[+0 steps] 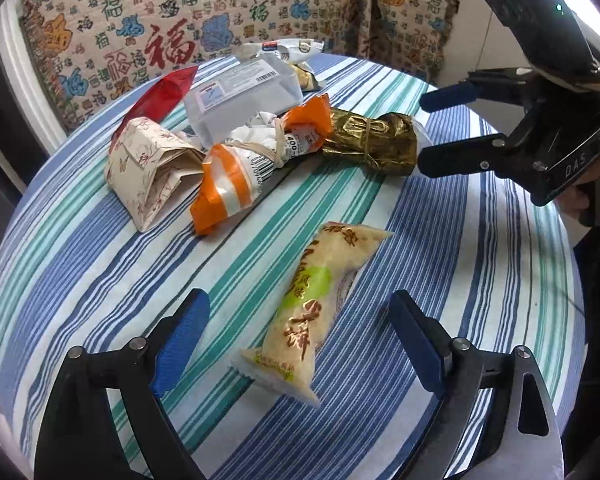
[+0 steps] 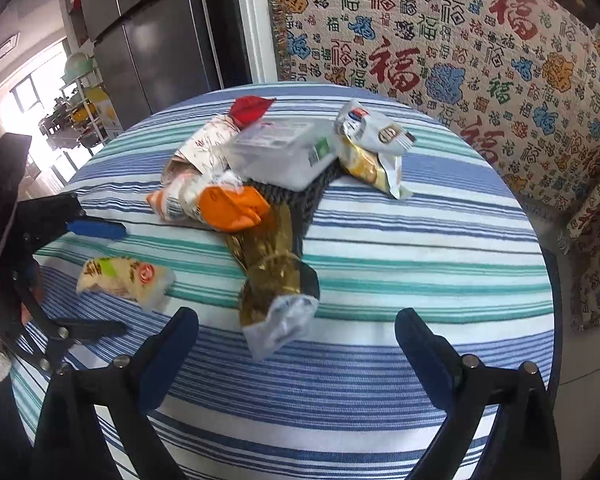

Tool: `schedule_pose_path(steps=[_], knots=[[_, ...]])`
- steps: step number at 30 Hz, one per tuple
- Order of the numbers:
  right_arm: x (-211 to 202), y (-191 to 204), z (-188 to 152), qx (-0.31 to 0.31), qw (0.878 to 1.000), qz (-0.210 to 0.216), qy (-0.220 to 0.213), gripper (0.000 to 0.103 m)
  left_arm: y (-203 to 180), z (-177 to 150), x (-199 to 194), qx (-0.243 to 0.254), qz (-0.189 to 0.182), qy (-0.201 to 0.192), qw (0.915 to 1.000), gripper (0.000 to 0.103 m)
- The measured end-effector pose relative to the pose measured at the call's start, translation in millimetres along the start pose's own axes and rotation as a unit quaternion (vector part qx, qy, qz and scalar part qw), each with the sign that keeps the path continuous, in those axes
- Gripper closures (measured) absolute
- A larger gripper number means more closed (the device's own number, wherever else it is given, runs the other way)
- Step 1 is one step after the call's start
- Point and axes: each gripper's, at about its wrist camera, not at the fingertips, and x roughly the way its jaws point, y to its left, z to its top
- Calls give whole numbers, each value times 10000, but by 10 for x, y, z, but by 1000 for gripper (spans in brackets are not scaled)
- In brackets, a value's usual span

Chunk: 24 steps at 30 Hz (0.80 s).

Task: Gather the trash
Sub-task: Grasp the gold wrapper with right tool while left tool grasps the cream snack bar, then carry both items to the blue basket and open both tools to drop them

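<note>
Collecting has barely begun: every wrapper still lies on the striped counter (image 1: 480,280). Left tongs (image 1: 300,344) hang released over a yellow snack packet (image 1: 316,308) lying alone toward the near edge. Right tongs (image 2: 296,344) gape empty above a gold wrapper (image 2: 268,256) at the edge of the middle heap. A clear plastic box (image 2: 280,152) sits in that heap, contents unreadable; no bin shows

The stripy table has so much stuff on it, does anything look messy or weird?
Yes. Crumpled wrappers lie in a loose heap on the striped tablecloth: an orange-and-white plastic bag, a crinkled gold foil packet and a folded floral paper bag. One pale yellow snack packet lies apart.
</note>
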Motion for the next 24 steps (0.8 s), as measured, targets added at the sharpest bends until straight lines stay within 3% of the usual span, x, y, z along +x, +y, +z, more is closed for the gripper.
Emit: schedule_pose_path(steps=[4,5,6,7,8,13,16,24], knots=[[164,73,98,-88,9998,126,102,29,-21,17,-23,11,-79,1,10000,32],[209,86,106,-113,9996,201,162,59,-11,17,-38,-44,-127,6,9999,39],[253,90,103,-108,9991,287,290,71,6,28,-44,-135,-164,11,9998,58],[237,74,97,-14,9992,287,260,75,45,35,-60,-258,-204,13,9995,79],[203,53,91,67,9992,286,274,75,81,44,-67,-399,-307,29,9987,88],[-173,-29,7,135,9991,359,201,75,133,35,-212,-966,-206,-150,9950,88],[-468,-120,-103,190,9990,402,69,75,-22,92,-362,-1148,-146,-357,9926,89],[-1240,-849,-527,982,9943,-75,-400,75,-1086,600,-466,-805,-257,-602,9946,88]])
